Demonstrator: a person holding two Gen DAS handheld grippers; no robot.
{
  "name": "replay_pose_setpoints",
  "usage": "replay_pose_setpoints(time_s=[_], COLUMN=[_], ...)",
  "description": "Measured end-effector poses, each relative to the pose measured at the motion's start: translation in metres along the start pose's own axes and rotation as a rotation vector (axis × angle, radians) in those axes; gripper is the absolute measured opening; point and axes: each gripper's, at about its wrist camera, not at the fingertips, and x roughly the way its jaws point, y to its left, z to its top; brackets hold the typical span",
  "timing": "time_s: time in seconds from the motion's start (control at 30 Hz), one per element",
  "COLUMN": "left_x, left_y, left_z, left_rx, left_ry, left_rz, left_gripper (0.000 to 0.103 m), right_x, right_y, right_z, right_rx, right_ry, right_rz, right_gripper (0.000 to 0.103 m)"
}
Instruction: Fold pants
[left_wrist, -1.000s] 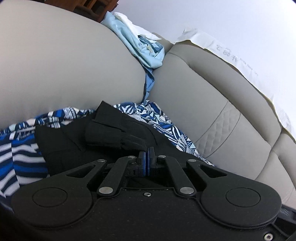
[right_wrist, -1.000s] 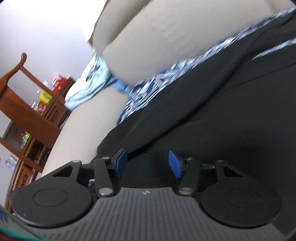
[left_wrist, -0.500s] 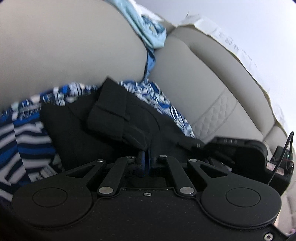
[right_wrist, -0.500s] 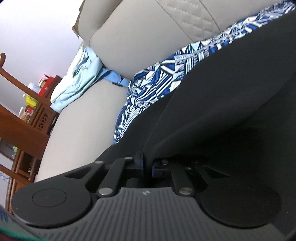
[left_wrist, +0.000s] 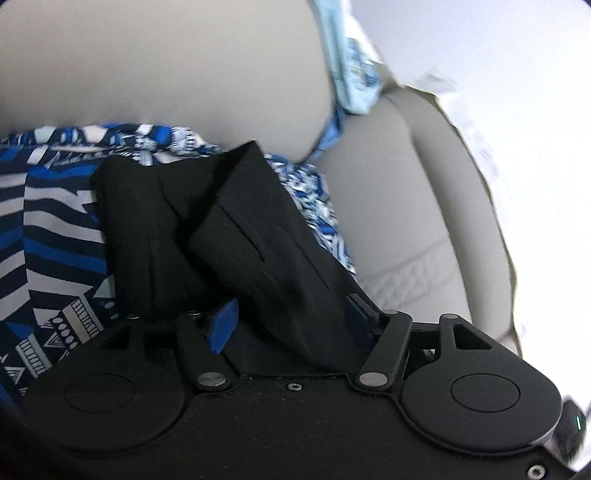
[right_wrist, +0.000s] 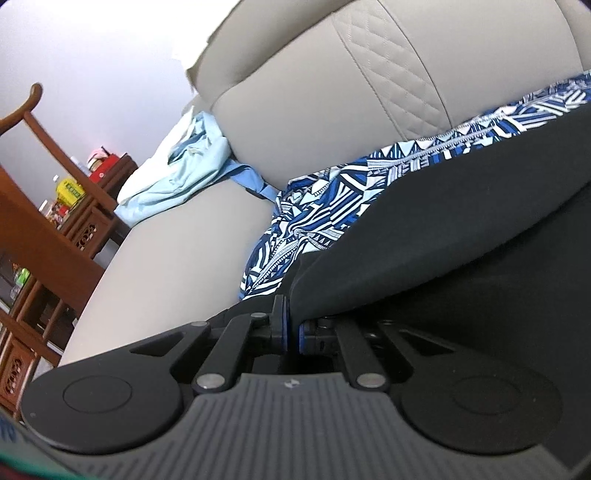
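The left gripper (left_wrist: 291, 321), pinched on the black pants (left_wrist: 258, 236) half a second ago, now has its fingers spread, the fabric lying loose between them. The right gripper (right_wrist: 291, 328), wide open a second ago, now seems clamped on the pants' edge beside the patterned cloth (right_wrist: 332, 199).

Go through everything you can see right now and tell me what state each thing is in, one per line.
Left gripper: open, black pants lying between its fingers.
Right gripper: shut on the pants' edge.
Black pants: partly folded, one flap doubled over, lying on the patterned cloth.
Blue patterned cloth: spread on the sofa seat.
Light blue garment: crumpled on the sofa arm.
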Motion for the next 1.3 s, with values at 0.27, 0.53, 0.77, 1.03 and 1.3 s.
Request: replay_pose_setpoints(time_s=[0.27, 0.53, 0.77, 1.03, 1.3], left_x=[0.012, 0.006, -0.001, 0.002, 0.011], left_y=[-0.006, -0.019, -0.017, -0.014, -0.017], left_z=[0.002, 0.001, 0.01, 0.012, 0.011], left_rx=[0.013, 0.131, 0.142, 0.157, 0.192], left_ry=[-0.158, -0.246, -0.26, -0.235, -0.229], left_rz=[0.181, 0.274, 0.297, 0.314, 0.343], left_gripper=[0.036, 0.015, 0.015, 0.016, 0.016], right_x=[-0.024, -0.021, -0.033, -0.065, -0.071], right_y=[-0.005, -0.037, -0.096, -0.194, -0.266], right_z=[-0.026, -0.026, 0.013, 0.075, 0.133], right_rx=[0.021, 0.059, 0.111, 0.27, 0.381], right_ry=[0.009, -0.071, -0.27, -0.39, -0.376], right_rz=[0.012, -0.134, -0.351, -0.563, -0.502], right_gripper=[0.008, 0.025, 0.031, 0.04, 0.039])
